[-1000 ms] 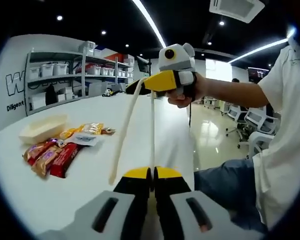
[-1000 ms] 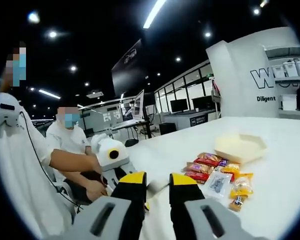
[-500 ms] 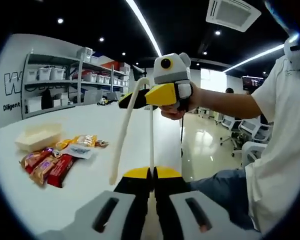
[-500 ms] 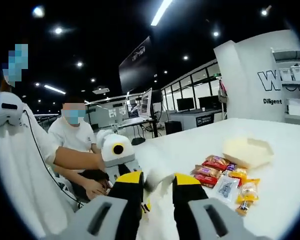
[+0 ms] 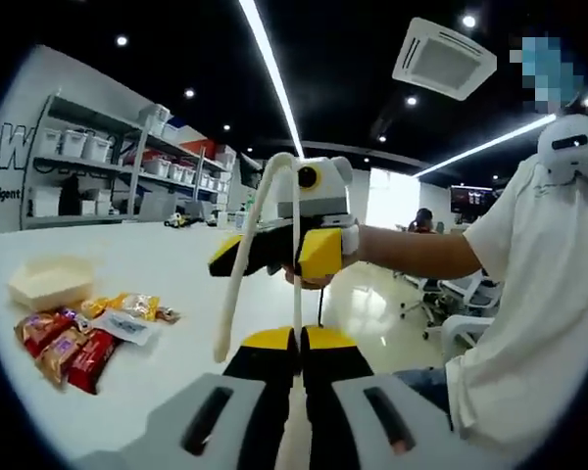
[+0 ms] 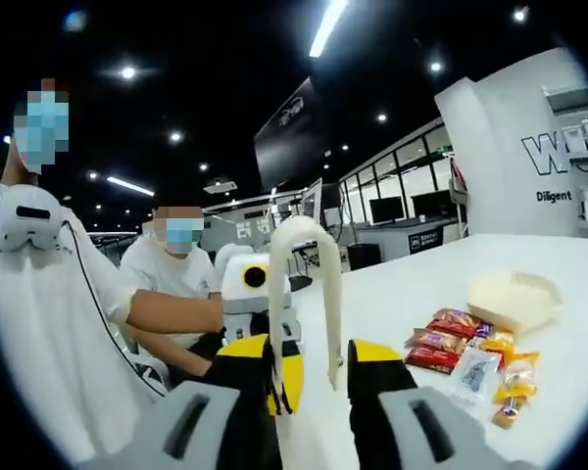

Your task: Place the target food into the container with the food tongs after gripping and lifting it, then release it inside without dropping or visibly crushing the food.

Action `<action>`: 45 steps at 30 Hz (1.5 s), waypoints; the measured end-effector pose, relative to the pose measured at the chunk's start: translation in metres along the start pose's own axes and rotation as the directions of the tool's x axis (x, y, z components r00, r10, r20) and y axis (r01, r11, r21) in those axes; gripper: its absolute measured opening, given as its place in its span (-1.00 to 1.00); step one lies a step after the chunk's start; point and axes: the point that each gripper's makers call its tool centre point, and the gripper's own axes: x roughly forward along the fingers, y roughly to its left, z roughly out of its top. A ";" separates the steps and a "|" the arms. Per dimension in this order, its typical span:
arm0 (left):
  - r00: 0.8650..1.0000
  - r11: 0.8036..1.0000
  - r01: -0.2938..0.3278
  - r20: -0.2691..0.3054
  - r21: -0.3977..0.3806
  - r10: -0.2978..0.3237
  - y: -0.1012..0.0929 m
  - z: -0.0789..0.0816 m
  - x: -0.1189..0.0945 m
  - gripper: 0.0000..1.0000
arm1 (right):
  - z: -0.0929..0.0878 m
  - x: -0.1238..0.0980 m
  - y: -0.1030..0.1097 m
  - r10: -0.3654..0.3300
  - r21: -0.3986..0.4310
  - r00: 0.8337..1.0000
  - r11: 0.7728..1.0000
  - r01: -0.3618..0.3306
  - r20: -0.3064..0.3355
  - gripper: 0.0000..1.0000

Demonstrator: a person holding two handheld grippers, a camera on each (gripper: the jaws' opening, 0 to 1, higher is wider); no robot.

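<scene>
Your left gripper point(image 5: 298, 345) has its jaws pressed shut on one leg of the cream food tongs point(image 5: 258, 257), pinched right at the yellow tips; the tongs stand up from there and loop over at the top, with the other leg hanging free. Your right gripper point(image 6: 312, 356) has its jaws spread apart with the tongs point(image 6: 304, 294) standing between them; can't tell if either jaw touches them. Out past that, on the white table point(image 5: 167, 274), the wrapped snack packets point(image 5: 78, 335) sit in a loose pile, and the pale hexagonal container point(image 5: 49, 282) sits just beyond them, nothing visible in it; in the right gripper view the packets point(image 6: 470, 354) lie just beside the container point(image 6: 514, 299).
</scene>
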 end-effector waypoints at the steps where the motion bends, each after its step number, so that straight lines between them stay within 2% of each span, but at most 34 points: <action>1: 1.000 1.000 0.006 0.004 -0.001 -0.006 -0.001 0.001 0.001 -0.96 | -0.001 0.001 0.002 0.009 0.004 1.000 1.000 -0.009 -0.004 -0.52; 2: 0.999 0.999 0.039 0.025 -0.033 -0.038 -0.007 0.005 0.002 -0.96 | -0.002 0.002 0.003 0.008 0.006 1.000 1.000 -0.008 -0.004 -0.51; 3: 0.997 0.998 0.047 0.058 -0.052 -0.044 -0.005 0.011 0.002 -0.96 | -0.004 0.004 0.005 0.014 0.001 1.000 1.000 -0.014 -0.012 -0.51; 5: 0.998 0.998 0.041 0.051 -0.055 -0.038 -0.004 0.010 0.002 -0.96 | -0.001 0.003 0.003 0.003 -0.009 1.000 1.000 -0.003 0.006 -0.53; 7: 0.997 0.999 0.024 0.077 -0.047 -0.020 -0.001 0.014 0.002 -0.95 | 0.002 0.002 0.002 0.000 0.010 1.000 1.000 0.000 0.017 -0.57; 9: 0.992 0.999 -0.009 0.128 -0.039 0.014 0.003 0.020 0.001 -0.93 | 0.007 0.001 0.000 -0.017 0.016 0.999 1.000 0.017 0.032 -0.59; 11: 0.990 0.998 -0.005 0.141 -0.060 0.013 0.003 0.021 0.000 -0.92 | 0.010 0.000 -0.001 -0.023 0.014 0.999 1.000 0.022 0.040 -0.60; 13: 0.991 0.997 -0.013 0.132 -0.071 0.022 0.004 0.020 -0.001 -0.92 | 0.012 -0.001 -0.003 -0.032 0.025 0.999 0.999 0.031 0.044 -0.60; 16: 0.997 0.994 -0.030 0.063 -0.102 0.036 0.007 0.006 -0.002 -0.92 | 0.021 -0.006 -0.007 -0.045 0.043 0.995 0.998 0.042 0.088 -0.59; 19: 0.995 0.997 -0.028 0.090 -0.075 0.035 0.005 0.013 -0.002 -0.93 | 0.023 -0.006 -0.006 -0.041 0.049 0.995 0.998 0.037 0.092 -0.59; 23: 0.997 0.997 -0.018 0.069 -0.081 0.024 0.003 0.012 -0.001 -0.94 | 0.021 -0.005 -0.004 -0.035 0.042 0.996 0.999 0.032 0.080 -0.57; 25: 0.998 0.994 0.010 0.061 -0.109 -0.003 -0.001 0.010 -0.001 -0.95 | 0.019 -0.004 -0.002 -0.032 0.034 0.997 0.999 0.029 0.069 -0.55; 29: 0.998 0.996 0.027 0.059 -0.086 -0.022 -0.006 0.008 -0.001 -0.96 | 0.016 -0.001 0.003 -0.026 0.041 0.998 0.999 0.023 0.065 -0.51; 32: 0.997 0.993 0.063 0.057 -0.104 -0.057 -0.013 0.007 0.001 -0.96 | 0.014 0.002 0.005 -0.020 0.004 0.998 1.000 0.020 0.052 -0.48; 35: 0.998 0.994 0.060 0.036 -0.095 -0.057 -0.013 0.005 0.002 -0.96 | 0.010 0.004 0.005 -0.022 -0.015 0.999 1.000 0.023 0.026 -0.47; 44: 0.998 0.995 0.034 0.047 -0.090 -0.030 -0.008 0.010 -0.001 -0.96 | 0.010 -0.007 0.005 -0.021 0.012 0.999 1.000 0.020 0.026 -0.52; 45: 0.999 0.996 0.034 0.037 -0.088 -0.031 -0.008 0.010 0.001 -0.96 | 0.010 -0.008 0.003 -0.033 -0.014 0.999 0.999 0.033 0.030 -0.52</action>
